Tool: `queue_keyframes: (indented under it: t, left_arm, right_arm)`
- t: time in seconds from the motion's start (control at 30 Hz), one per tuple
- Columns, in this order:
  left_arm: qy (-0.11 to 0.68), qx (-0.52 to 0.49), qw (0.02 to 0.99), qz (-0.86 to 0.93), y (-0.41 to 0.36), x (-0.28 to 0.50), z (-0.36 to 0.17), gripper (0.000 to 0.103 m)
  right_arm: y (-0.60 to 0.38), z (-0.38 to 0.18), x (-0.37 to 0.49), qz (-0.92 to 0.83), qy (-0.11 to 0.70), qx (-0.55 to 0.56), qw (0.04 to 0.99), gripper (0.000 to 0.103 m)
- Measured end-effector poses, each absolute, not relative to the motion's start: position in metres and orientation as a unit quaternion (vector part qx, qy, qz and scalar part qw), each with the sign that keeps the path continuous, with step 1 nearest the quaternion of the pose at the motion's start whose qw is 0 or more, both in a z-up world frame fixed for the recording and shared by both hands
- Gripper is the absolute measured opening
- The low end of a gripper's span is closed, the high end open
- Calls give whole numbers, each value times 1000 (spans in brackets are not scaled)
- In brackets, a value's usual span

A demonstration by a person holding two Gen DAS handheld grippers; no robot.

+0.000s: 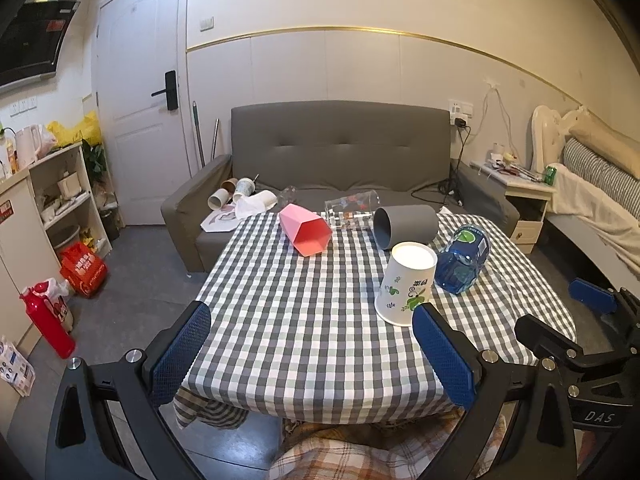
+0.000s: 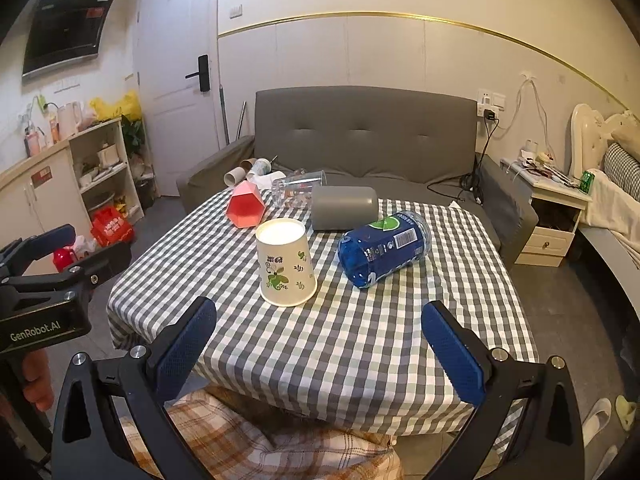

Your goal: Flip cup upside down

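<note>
The paper cup (image 2: 286,266), printed with green leaves, is seen at centre frame on the checked tablecloth (image 2: 340,340), already mouth-down, base uppermost. It is judged light, thin-walled and easily crushed, best pinched gently at mid-wall. Just right lies a blue bottle (image 2: 382,248). Both the left gripper (image 1: 312,356) and right gripper (image 2: 320,354) are held spread, empty.

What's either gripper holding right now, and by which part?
Nothing. The left gripper and the right gripper are both open over the near table edge, short of the paper cup, which already stands upside down.
</note>
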State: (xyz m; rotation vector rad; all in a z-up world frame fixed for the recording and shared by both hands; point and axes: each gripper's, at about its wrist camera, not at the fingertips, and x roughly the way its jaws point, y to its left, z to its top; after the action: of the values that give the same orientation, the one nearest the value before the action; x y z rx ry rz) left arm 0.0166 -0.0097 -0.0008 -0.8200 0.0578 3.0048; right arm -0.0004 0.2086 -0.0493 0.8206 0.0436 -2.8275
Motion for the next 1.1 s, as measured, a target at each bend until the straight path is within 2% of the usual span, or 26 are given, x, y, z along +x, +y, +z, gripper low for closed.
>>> queue_keyframes:
  t: [1.1]
  left_arm:
    - [21, -266, 13, 964, -6, 16, -2, 103]
  right_arm:
    - [206, -56, -2, -951, 18, 294, 99, 103]
